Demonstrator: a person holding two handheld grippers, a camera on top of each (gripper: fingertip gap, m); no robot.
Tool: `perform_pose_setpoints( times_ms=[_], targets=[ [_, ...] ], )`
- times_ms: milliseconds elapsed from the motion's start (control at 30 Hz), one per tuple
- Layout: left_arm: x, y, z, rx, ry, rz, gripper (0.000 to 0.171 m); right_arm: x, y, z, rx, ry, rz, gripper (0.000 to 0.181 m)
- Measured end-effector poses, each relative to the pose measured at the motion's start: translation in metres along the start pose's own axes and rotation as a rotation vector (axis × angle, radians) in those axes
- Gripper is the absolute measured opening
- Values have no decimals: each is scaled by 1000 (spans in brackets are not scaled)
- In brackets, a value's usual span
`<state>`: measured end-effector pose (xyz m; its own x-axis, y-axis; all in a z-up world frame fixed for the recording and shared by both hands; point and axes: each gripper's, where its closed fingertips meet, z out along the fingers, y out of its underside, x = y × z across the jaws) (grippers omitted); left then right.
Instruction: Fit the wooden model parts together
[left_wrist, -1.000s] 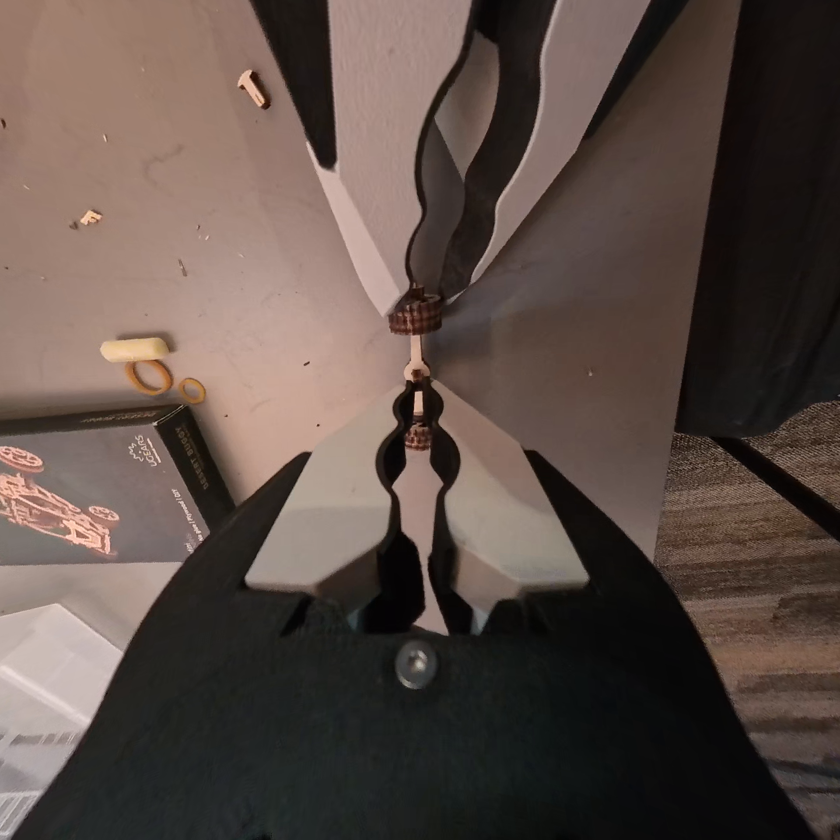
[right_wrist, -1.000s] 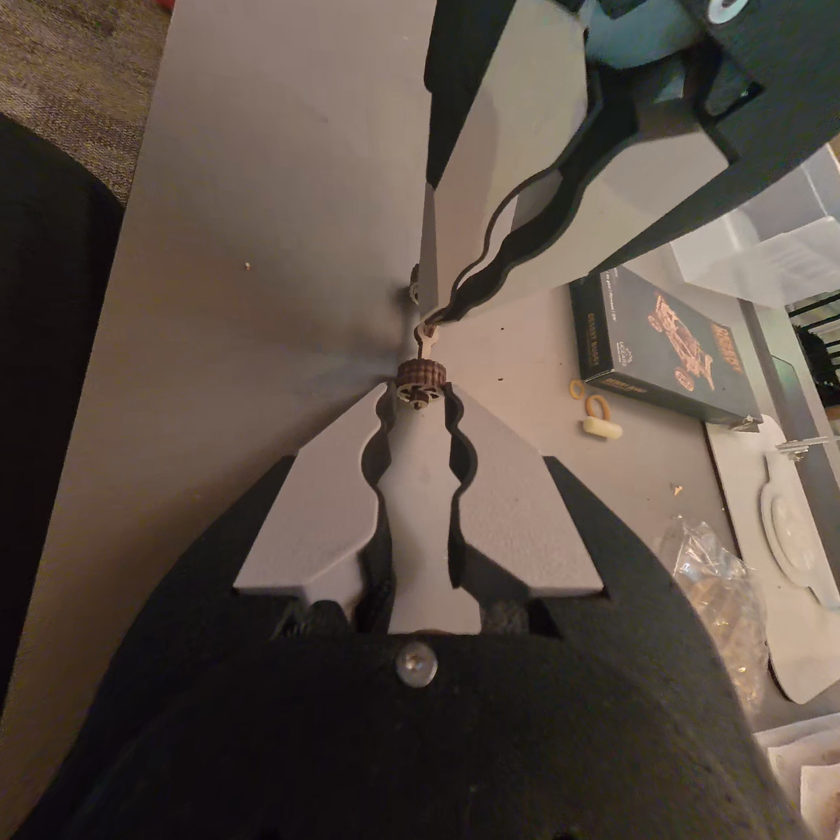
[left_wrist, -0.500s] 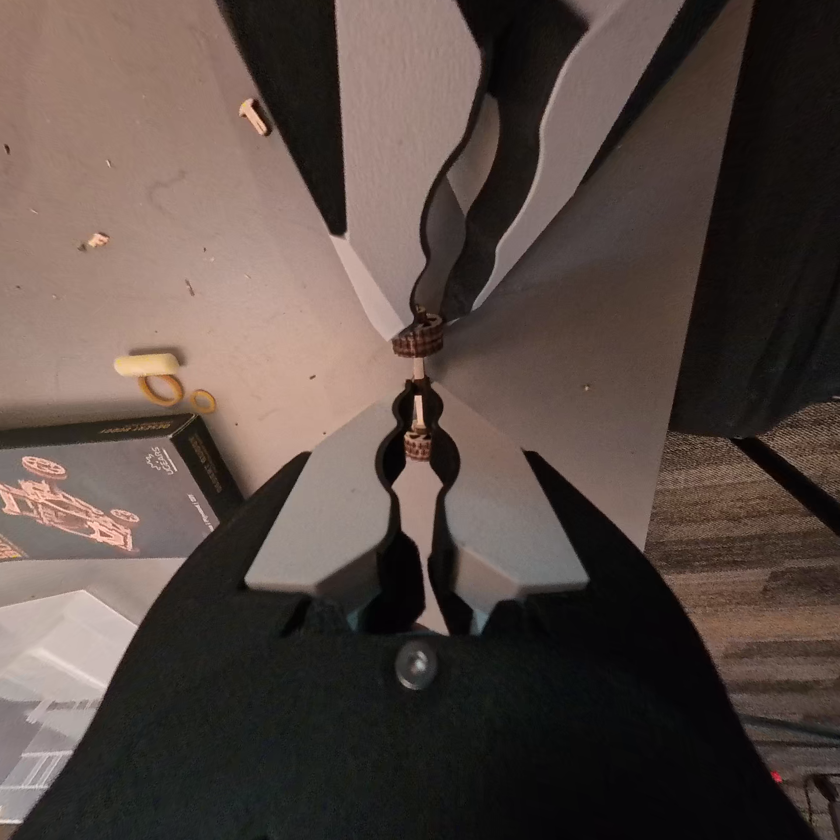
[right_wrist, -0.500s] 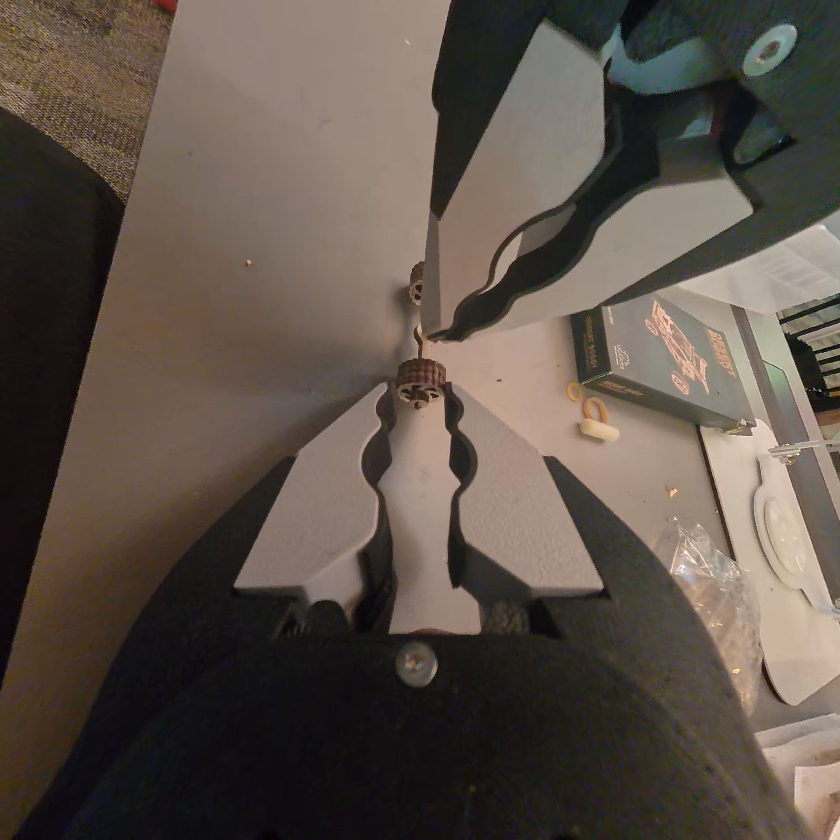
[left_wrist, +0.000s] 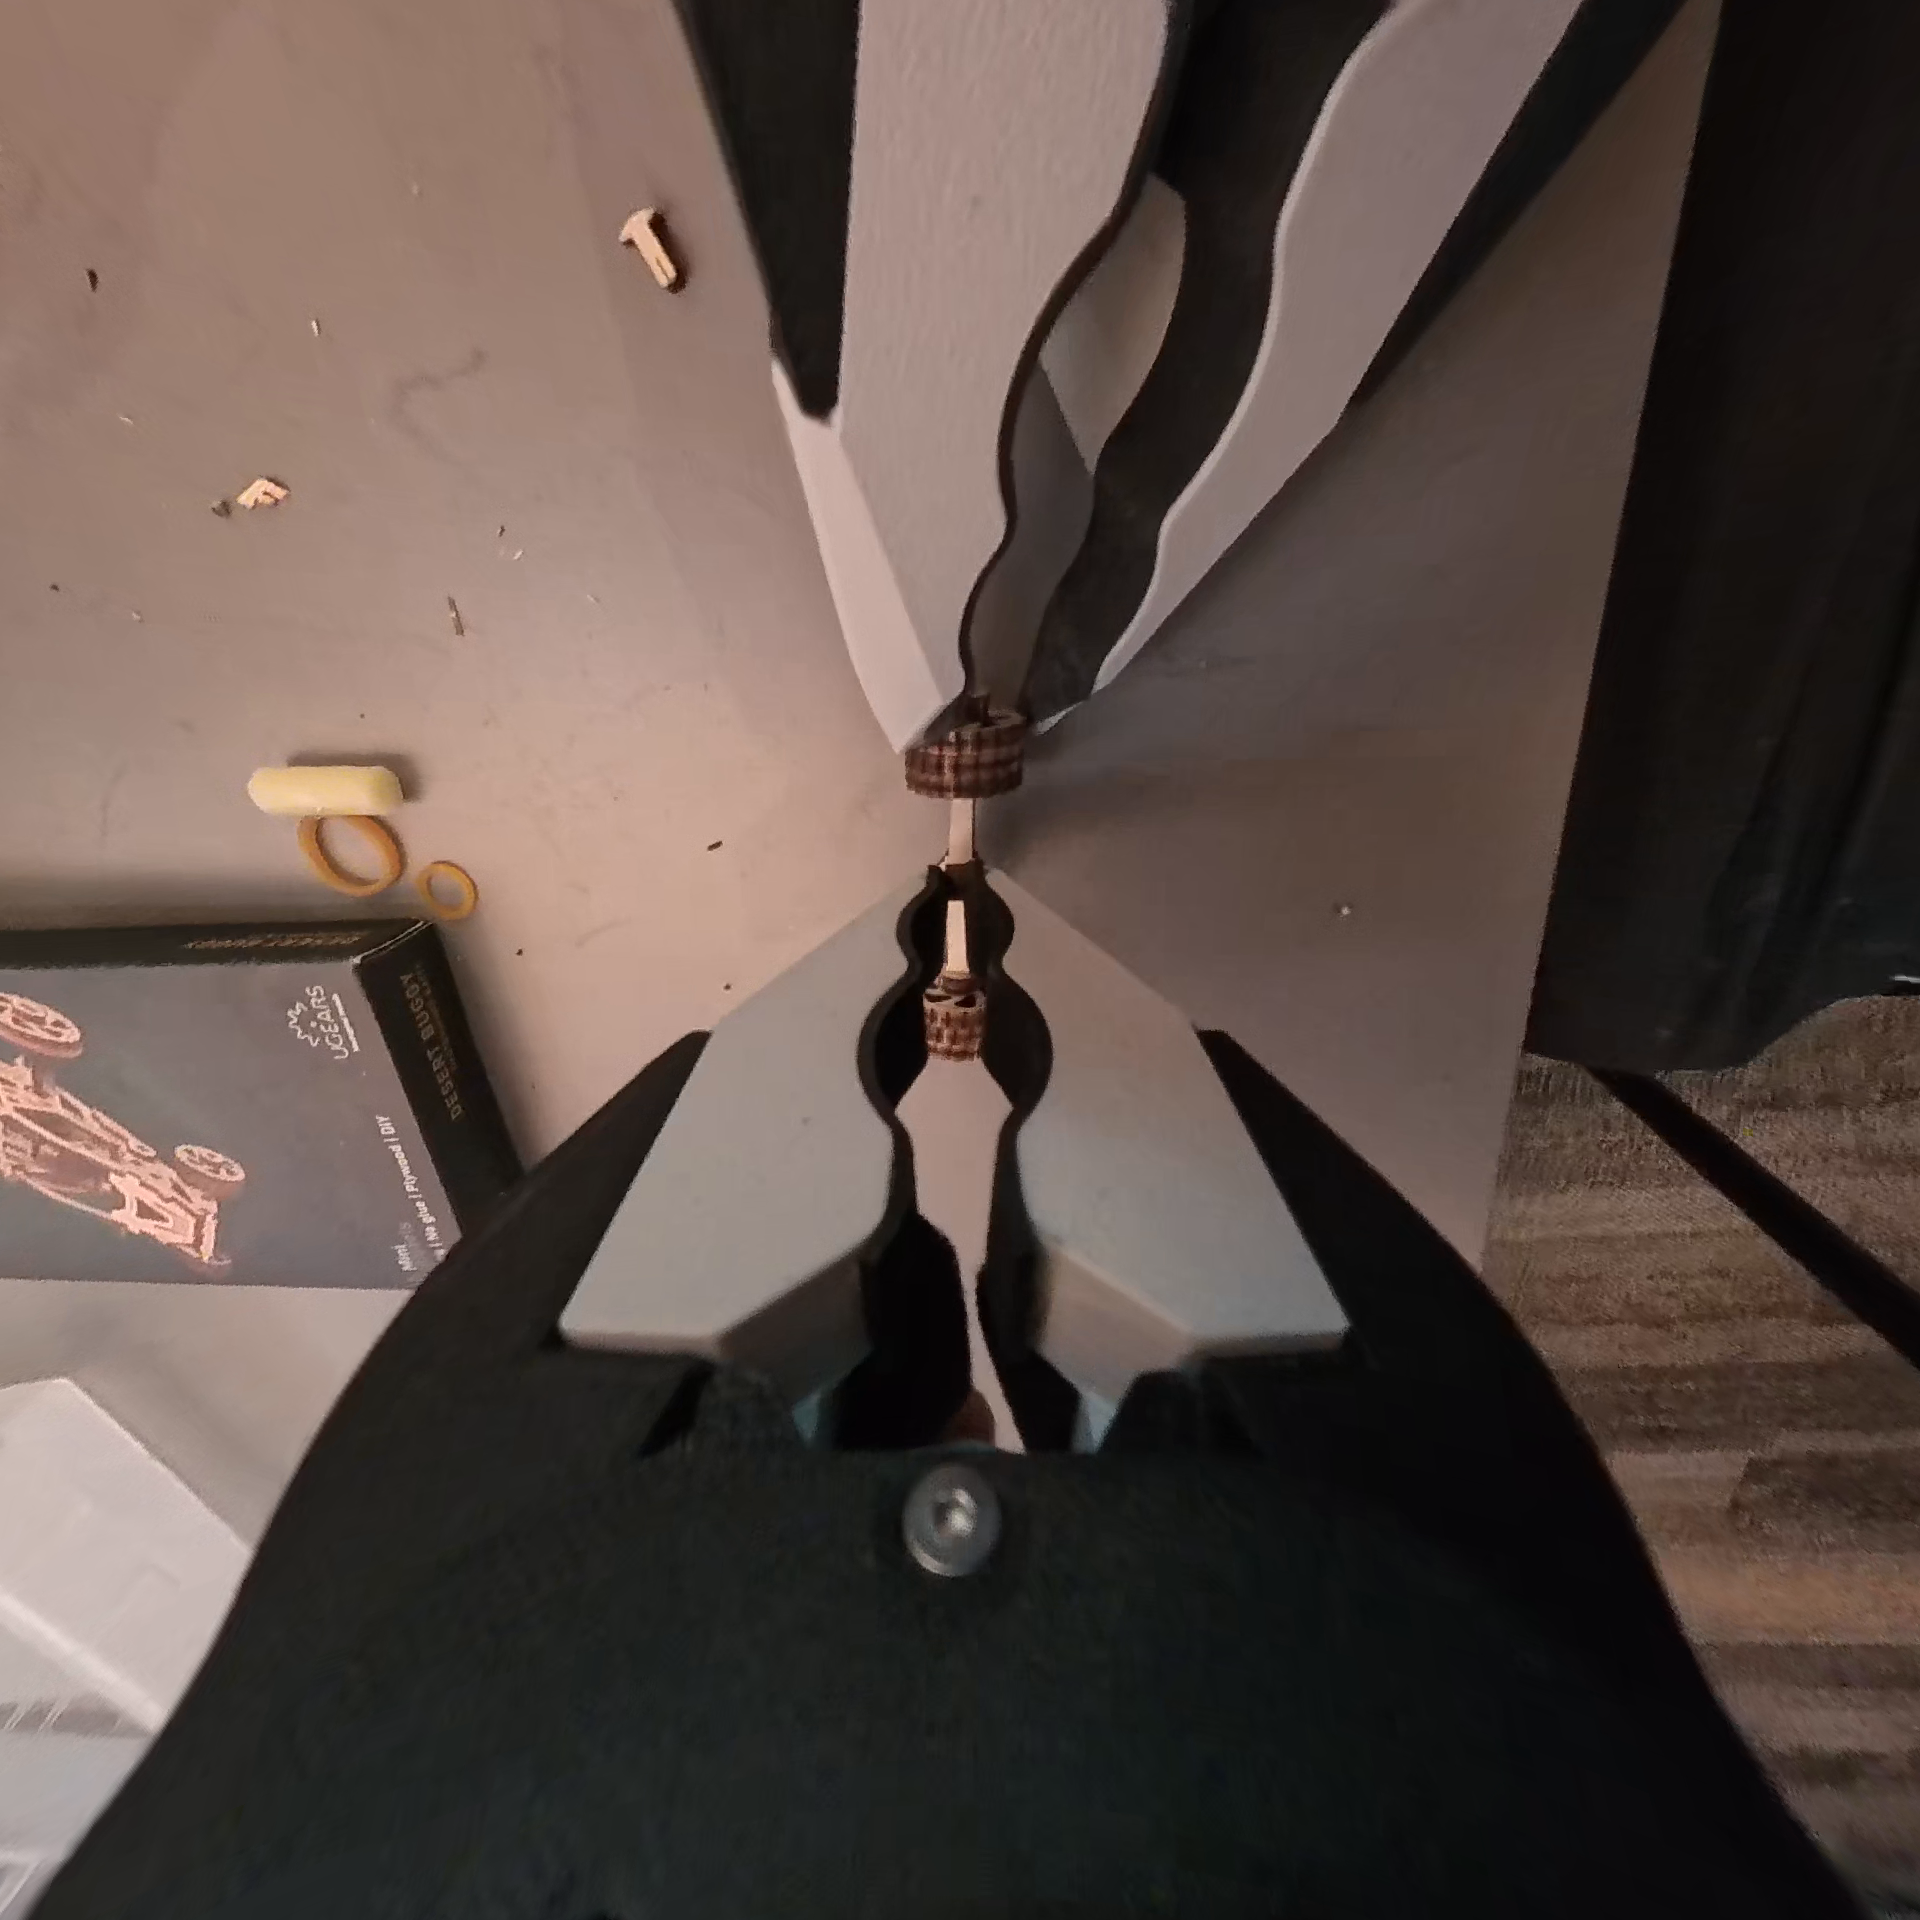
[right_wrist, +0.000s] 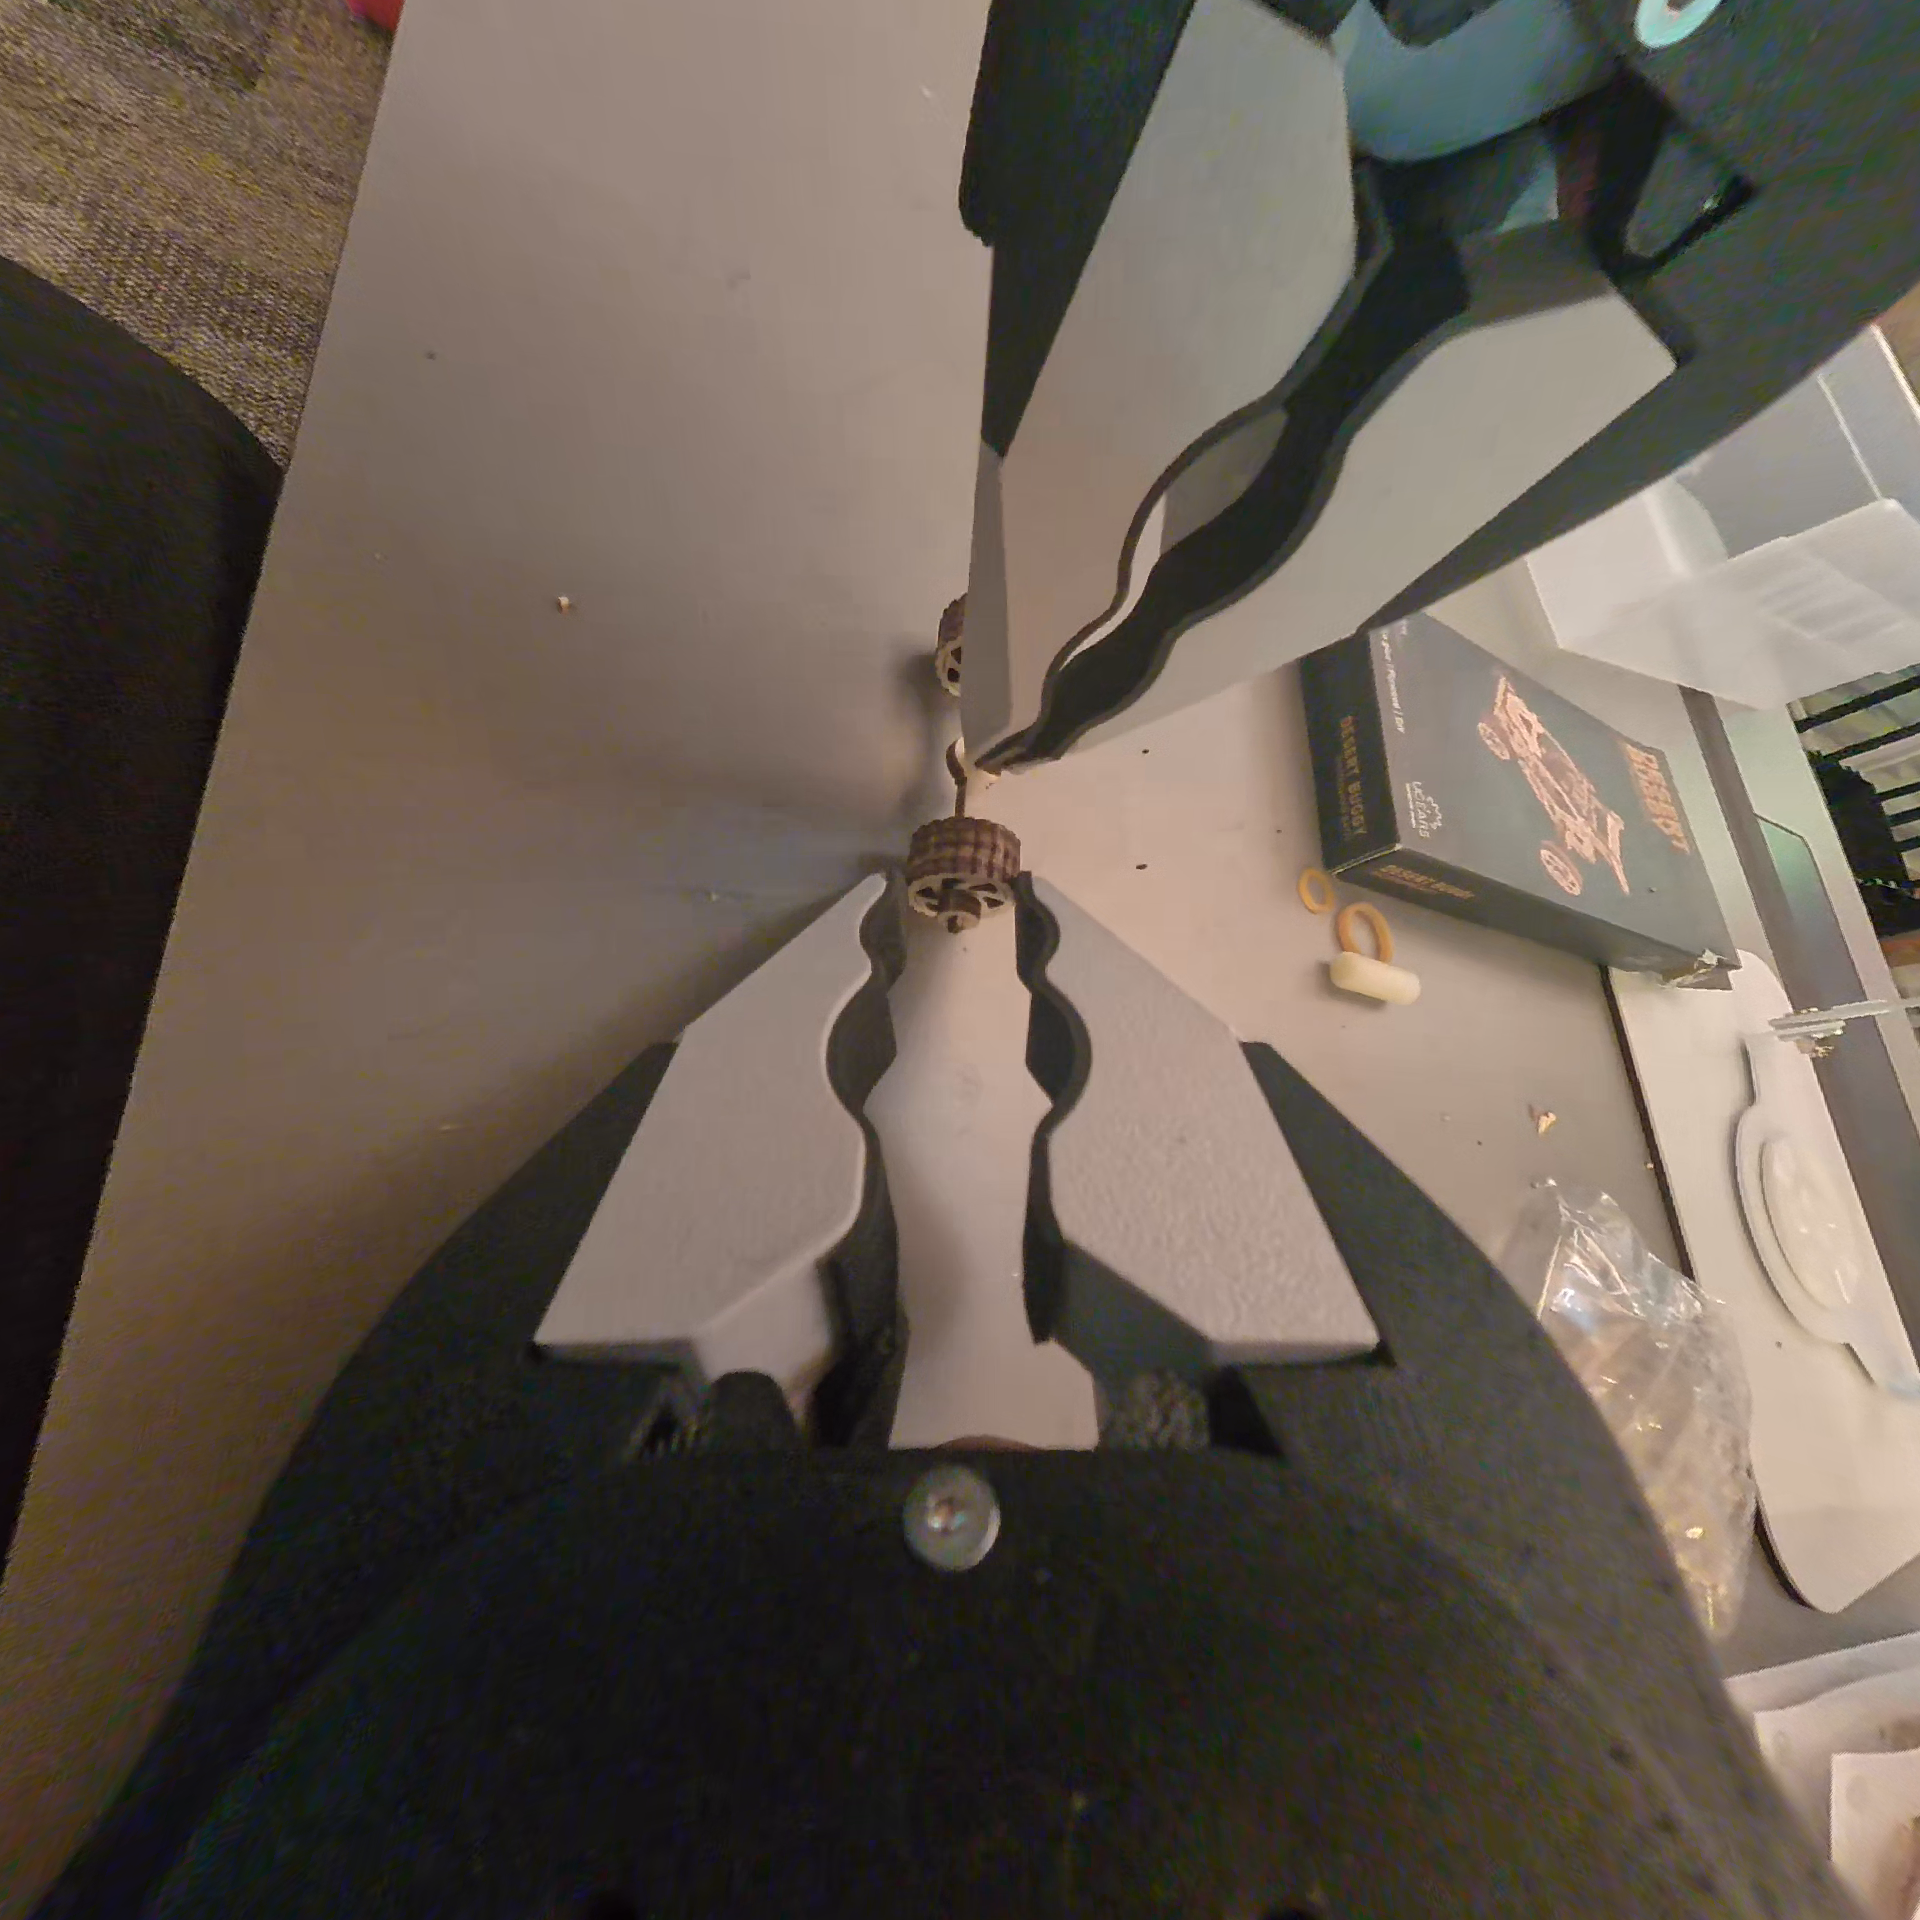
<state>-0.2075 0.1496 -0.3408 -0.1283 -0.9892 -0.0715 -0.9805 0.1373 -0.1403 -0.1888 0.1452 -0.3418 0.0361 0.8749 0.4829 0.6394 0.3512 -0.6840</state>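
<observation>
My left gripper (left_wrist: 961, 883) is shut on a thin pale wooden axle (left_wrist: 958, 831), with a small brown wooden wheel (left_wrist: 951, 1023) on the axle's near end, in the gap behind the fingertips. My right gripper (left_wrist: 977, 717) comes in from the top of the left wrist view and is shut on a larger brown wheel (left_wrist: 964, 764) at the axle's far end. In the right wrist view, my right gripper (right_wrist: 961, 899) holds that wheel (right_wrist: 961, 883) between its tips. The left gripper (right_wrist: 987, 764) pinches the axle just beyond it, and the small wheel (right_wrist: 951, 649) peeks out behind. All are held over the grey table (left_wrist: 520, 520).
A dark model kit box (left_wrist: 208, 1101), rubber rings (left_wrist: 348, 857), a cream stick (left_wrist: 324, 790) and a loose wooden piece (left_wrist: 652, 244) lie on the table. A clear plastic bag (right_wrist: 1631, 1340) and a white board (right_wrist: 1818, 1247) lie at the right. The table edge borders carpet (left_wrist: 1714, 1351). The grippers are tip to tip, or close to it. From the right gripper's tips to the loose wooden piece (left_wrist: 652, 244) is close to 8 centimeters.
The stretch of axle showing between the larger wheel and my left fingertips has shortened a little. Both grippers have stayed shut on their parts.
</observation>
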Motion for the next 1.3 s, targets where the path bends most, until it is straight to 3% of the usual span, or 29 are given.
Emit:
perform_pose_setpoints(
  times_ms=[500,933,1300],
  targets=[
    [-1,4,0,282,11,-93,0,0,0,0,-2,0,7,18],
    [-2,3,1,172,-18,23,0,1,0,0,-4,1,7,18],
    [0,3,0,37,75,92,0,0,0,0,-5,8,-2,17]
  ],
)
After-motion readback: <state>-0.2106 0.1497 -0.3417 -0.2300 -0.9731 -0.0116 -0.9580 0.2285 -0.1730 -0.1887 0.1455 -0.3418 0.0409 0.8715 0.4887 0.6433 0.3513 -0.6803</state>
